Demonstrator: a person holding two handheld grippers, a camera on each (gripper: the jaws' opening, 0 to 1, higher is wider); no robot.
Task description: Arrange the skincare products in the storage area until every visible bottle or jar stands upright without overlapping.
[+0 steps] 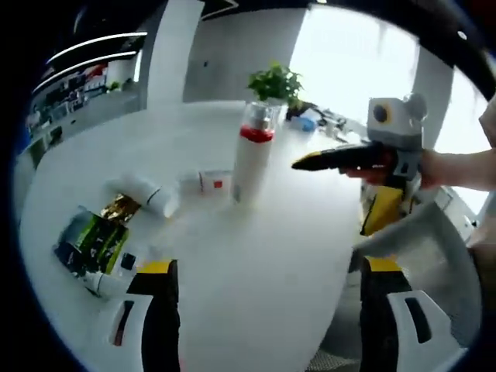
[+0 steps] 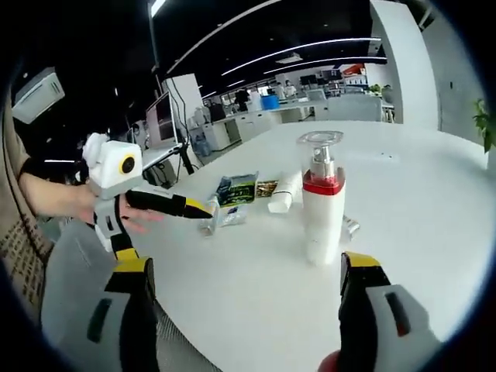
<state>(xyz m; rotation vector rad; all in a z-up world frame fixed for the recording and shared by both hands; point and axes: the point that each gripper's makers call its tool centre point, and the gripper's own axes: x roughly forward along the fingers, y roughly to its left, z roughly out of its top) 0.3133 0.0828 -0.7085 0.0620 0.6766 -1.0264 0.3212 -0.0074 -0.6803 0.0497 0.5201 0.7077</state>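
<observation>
Left gripper view: left gripper has jaws spread wide w/ nothing between, low over the white table; pump bottle w/ red collar stands upright mid-table, a white tube and green sachet lying to its left, right gripper held level by a hand, its jaws closed together on nothing, tips near the bottle. Right gripper view: right gripper shows both jaws parted, empty, pump bottle upright just ahead between them; left gripper comes in from the left in a hand, pointing at the sachet and tube — can't tell its jaw state here.
</observation>
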